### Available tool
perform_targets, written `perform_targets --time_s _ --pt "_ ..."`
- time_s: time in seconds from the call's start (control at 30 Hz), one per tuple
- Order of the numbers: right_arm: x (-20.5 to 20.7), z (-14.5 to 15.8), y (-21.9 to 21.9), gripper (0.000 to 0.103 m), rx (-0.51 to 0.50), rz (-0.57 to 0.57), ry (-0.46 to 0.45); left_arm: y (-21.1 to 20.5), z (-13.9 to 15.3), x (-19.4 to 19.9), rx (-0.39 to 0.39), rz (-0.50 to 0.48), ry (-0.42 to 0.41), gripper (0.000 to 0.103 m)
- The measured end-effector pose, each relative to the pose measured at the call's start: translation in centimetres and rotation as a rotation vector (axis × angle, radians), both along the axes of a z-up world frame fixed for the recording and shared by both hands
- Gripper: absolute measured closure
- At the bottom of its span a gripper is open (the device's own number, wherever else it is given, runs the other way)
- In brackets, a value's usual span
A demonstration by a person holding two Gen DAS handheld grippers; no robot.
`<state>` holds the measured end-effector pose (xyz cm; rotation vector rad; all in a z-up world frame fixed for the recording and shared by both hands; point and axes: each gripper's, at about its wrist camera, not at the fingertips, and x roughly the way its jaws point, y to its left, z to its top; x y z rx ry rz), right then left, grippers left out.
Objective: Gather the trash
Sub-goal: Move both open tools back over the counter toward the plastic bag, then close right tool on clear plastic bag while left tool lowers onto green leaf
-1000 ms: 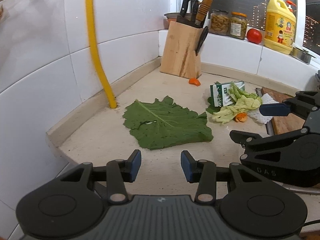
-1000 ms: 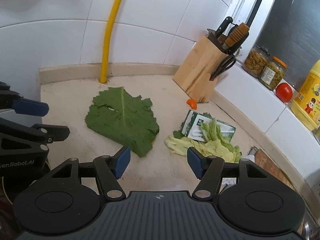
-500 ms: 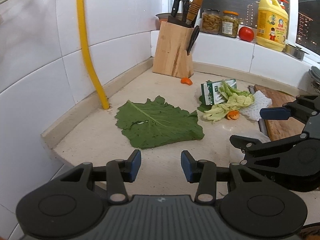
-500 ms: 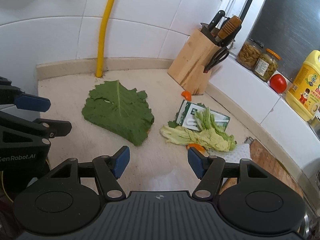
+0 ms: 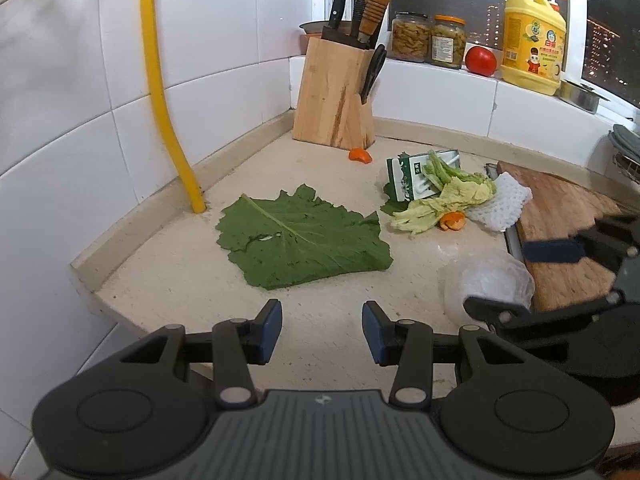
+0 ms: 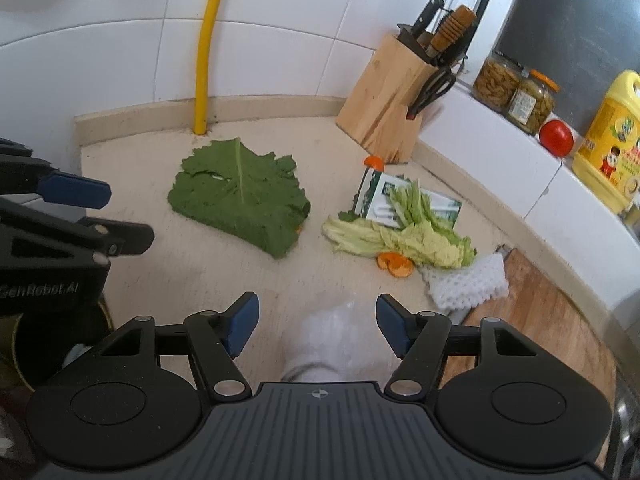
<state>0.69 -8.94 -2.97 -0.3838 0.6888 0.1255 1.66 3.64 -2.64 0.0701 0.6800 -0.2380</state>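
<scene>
Crumpled clear plastic (image 6: 336,332) sits between my right gripper's (image 6: 316,320) parted jaws, ungrasped; my left gripper (image 5: 322,326) hangs released.

I was working in a home kitchen. White wall tiles (image 5: 224,32) backed the stone tabletop (image 5: 168,264), with a knife block (image 5: 332,96), pickle jars (image 5: 428,38) and dish soap (image 5: 532,36) nearby.

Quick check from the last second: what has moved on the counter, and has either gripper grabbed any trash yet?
The right gripper has drawn back toward the counter's near edge, so a crumpled clear plastic bag now shows between its open fingers, not gripped. The left gripper stayed put, open and empty. The big green leaf, cabbage scraps and white foam net lie unmoved.
</scene>
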Motion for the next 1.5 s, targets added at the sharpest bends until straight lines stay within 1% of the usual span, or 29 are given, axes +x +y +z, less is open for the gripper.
perform_targets --time_s 0.2,0.37,0.47,0.57,0.67,0.77,0.8,0.83,0.9,0.93,1.03,1.1,1.17,1.27,1.33,1.5 --pt "-2.3 -1.1 -1.7 0.031 0.048 0.018 0.006 0.1 -0.5 -0.6 -0.011 0.007 0.008 0.065" --pt "-3.2 -1.8 -2.6 0.031 0.067 0.033 0.017 0.1 -1.3 -0.8 -0.016 0.015 0.028 0.065" --pt "-2.9 -2.1 -2.8 0.031 0.069 0.039 0.019 0.0 -1.6 -0.7 -0.015 0.025 0.042 0.065" --pt "-1.8 -2.3 -3.3 0.031 0.075 -0.001 0.013 -0.1 -1.6 -0.5 -0.014 0.037 0.043 0.065" --pt "-0.1 -2.9 -3.9 0.032 0.082 -0.035 0.040 -0.3 -1.4 -0.3 -0.011 0.044 0.036 0.065" --pt "1.4 -3.4 -4.0 0.036 0.118 -0.030 0.084 -0.5 -1.2 0.3 -0.007 0.052 0.032 0.065" --pt "1.8 -3.7 -3.9 0.040 0.116 -0.026 0.101 -0.5 -1.1 0.6 -0.008 0.056 0.031 0.065" --pt "2.1 -4.0 -3.8 0.051 0.115 -0.019 0.117 -0.5 -1.0 0.9 -0.009 0.059 0.031 0.065" --pt "2.6 -4.4 -4.0 0.060 0.156 -0.004 0.161 -0.4 -0.8 1.5 -0.015 0.070 0.028 0.065" --pt "2.6 -4.2 -4.2 0.062 0.174 0.005 0.170 -0.3 -0.6 1.9 -0.023 0.075 0.029 0.065" --pt "2.7 -3.3 -5.2 0.063 0.222 0.010 0.164 0.0 -0.1 3.4 -0.044 0.091 0.029 0.064" --pt "3.1 -2.6 -5.8 0.063 0.240 0.002 0.133 0.3 0.2 4.9 -0.063 0.099 0.040 0.058" --pt "4.1 -2.1 -6.1 0.063 0.240 -0.003 0.105 0.5 0.3 6.7 -0.087 0.111 0.047 0.044" --pt "5.7 -2.2 -6.5 0.062 0.244 -0.016 0.094 0.7 0.0 9.7 -0.112 0.126 0.070 0.035" --pt "6.6 -2.3 -6.6 0.061 0.247 -0.016 0.091 1.0 -0.6 12.1 -0.128 0.160 0.099 0.032" --pt "8.4 -2.8 -6.4 0.056 0.231 -0.011 0.094 1.2 -2.8 17.4 -0.180 0.279 0.189 0.032"
